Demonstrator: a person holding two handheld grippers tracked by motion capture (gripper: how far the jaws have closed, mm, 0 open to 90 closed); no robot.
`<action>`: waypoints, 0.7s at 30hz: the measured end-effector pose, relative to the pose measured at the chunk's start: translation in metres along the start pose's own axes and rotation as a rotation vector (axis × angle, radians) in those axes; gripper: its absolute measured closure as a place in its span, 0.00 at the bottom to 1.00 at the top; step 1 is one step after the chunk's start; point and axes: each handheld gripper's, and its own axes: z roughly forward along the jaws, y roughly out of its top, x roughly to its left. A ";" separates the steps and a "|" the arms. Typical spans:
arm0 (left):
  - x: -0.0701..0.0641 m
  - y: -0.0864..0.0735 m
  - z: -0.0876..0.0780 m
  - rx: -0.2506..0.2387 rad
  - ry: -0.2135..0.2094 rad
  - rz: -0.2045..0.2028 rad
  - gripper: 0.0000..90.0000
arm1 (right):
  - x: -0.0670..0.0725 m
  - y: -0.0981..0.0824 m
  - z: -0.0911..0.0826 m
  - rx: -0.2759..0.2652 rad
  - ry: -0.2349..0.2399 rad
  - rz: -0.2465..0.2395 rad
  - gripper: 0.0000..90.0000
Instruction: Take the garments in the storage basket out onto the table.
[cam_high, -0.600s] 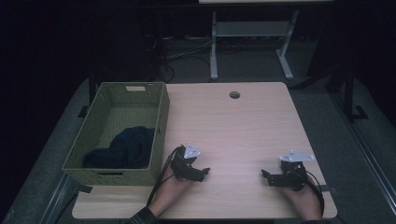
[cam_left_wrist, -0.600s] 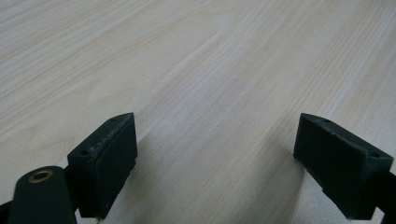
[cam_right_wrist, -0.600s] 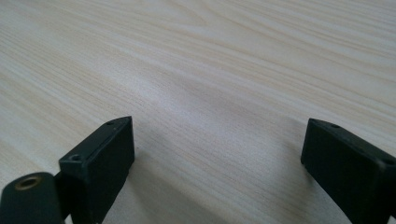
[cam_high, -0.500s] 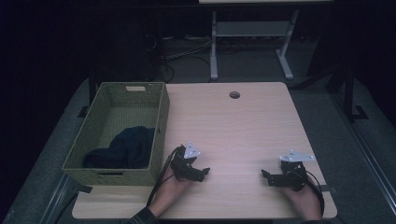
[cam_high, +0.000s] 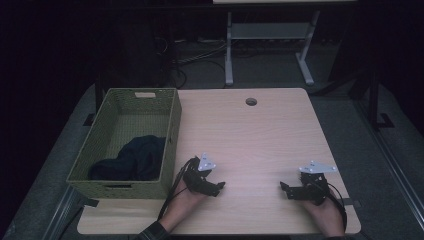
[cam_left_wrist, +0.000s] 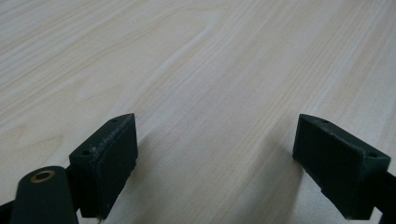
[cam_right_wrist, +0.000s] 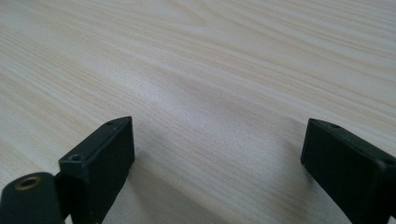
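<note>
Dark cloth sits in basket, left of frame — left gripper nearer; right gripper well apart. Both jaws wide, empty.

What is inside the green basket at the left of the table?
A dark crumpled cloth lies in the basket, toward its near end. Anything beneath the cloth is hidden.
</note>
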 end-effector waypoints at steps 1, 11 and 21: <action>-0.001 0.001 0.000 0.001 -0.002 0.002 0.15 | 0.000 0.000 0.000 0.000 0.000 0.000 0.10; 0.002 0.003 -0.009 0.010 -0.011 0.010 0.15 | 0.000 0.000 0.000 0.000 0.000 0.000 0.10; 0.007 0.006 -0.018 -0.012 -0.018 0.001 0.15 | 0.000 0.000 0.000 0.000 0.000 0.000 0.10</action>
